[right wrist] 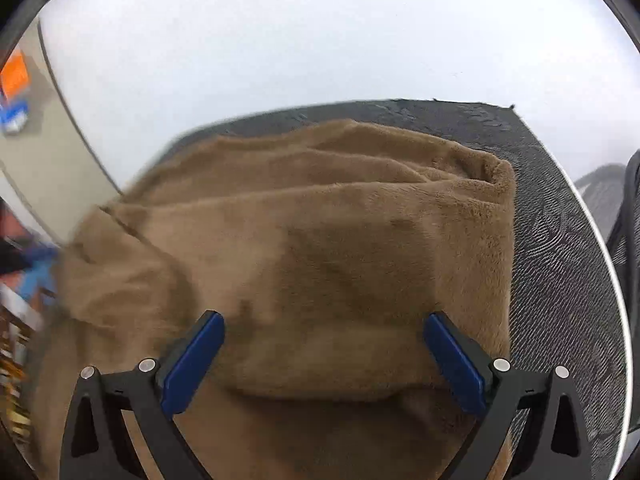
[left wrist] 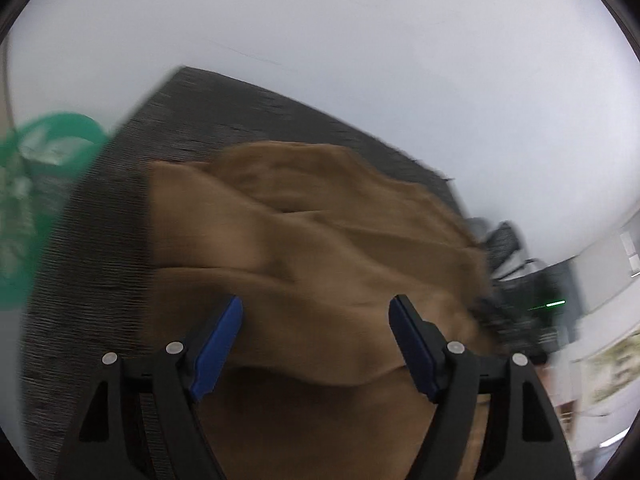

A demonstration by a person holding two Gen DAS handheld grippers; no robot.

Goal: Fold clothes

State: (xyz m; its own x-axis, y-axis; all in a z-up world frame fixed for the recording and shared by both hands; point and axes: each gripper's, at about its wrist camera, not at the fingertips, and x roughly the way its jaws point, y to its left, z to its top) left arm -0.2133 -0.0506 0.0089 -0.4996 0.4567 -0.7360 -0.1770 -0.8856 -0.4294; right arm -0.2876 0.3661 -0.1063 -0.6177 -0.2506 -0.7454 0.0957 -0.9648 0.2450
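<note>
A brown fleece garment (left wrist: 312,248) lies in loose folded layers on a dark grey woven mat (left wrist: 100,240). My left gripper (left wrist: 316,304) is open just above the garment's near part, blue pads apart, holding nothing. In the right wrist view the same brown garment (right wrist: 320,240) lies folded with a thick edge at its right side on the mat (right wrist: 560,240). My right gripper (right wrist: 324,320) is open above the garment's near fold, and it holds nothing.
The mat lies on a white table (left wrist: 360,60). A green mesh basket (left wrist: 36,184) stands off the mat's left side. Dark office chairs (left wrist: 520,280) are at the right past the table. The white table edge (right wrist: 600,260) runs close on the right.
</note>
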